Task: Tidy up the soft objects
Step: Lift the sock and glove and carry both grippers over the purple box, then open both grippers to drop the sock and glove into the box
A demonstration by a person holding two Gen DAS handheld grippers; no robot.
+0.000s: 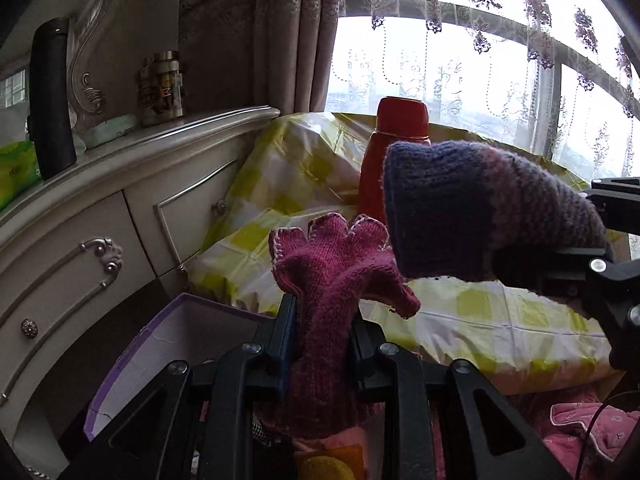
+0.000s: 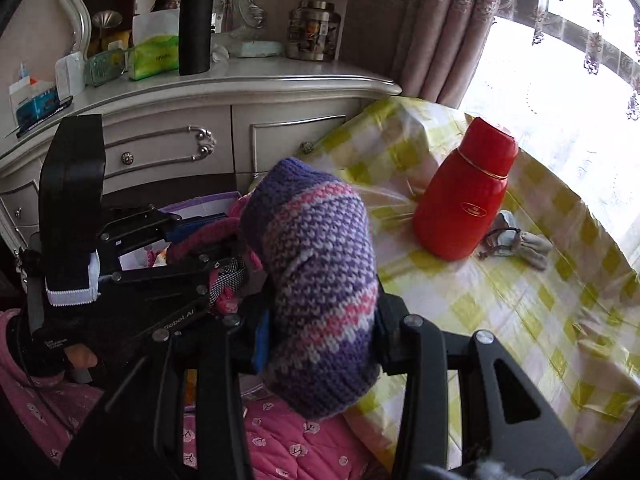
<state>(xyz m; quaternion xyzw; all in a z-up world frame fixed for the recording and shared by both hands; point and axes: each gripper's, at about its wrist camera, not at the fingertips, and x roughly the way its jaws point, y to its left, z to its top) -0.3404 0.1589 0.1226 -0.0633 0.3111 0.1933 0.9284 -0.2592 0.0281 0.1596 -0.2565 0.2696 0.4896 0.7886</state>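
A magenta knitted glove (image 1: 336, 268) stands up between my left gripper's (image 1: 324, 320) fingers, which are shut on its cuff. Below it lies an open purple-rimmed box (image 1: 160, 332) holding other soft things. My right gripper (image 2: 320, 340) is shut on a purple, pink and white striped knitted item (image 2: 316, 272), which bulges above the jaws. In the left wrist view that striped knit (image 1: 480, 208) comes in from the right, just above the glove, with the right gripper (image 1: 532, 268) behind it. The right wrist view shows the left gripper (image 2: 200, 244) and glove (image 2: 208, 236) over the box (image 2: 196, 204).
A red thermos flask (image 2: 464, 200) stands on the table's yellow-checked cloth (image 2: 540, 320), with a small grey mitten (image 2: 520, 244) beside it. A white dresser (image 2: 240, 128) with drawers carries a black bottle (image 2: 196, 20), a jar and tissues. Pink quilted clothing (image 2: 288, 444) fills the bottom.
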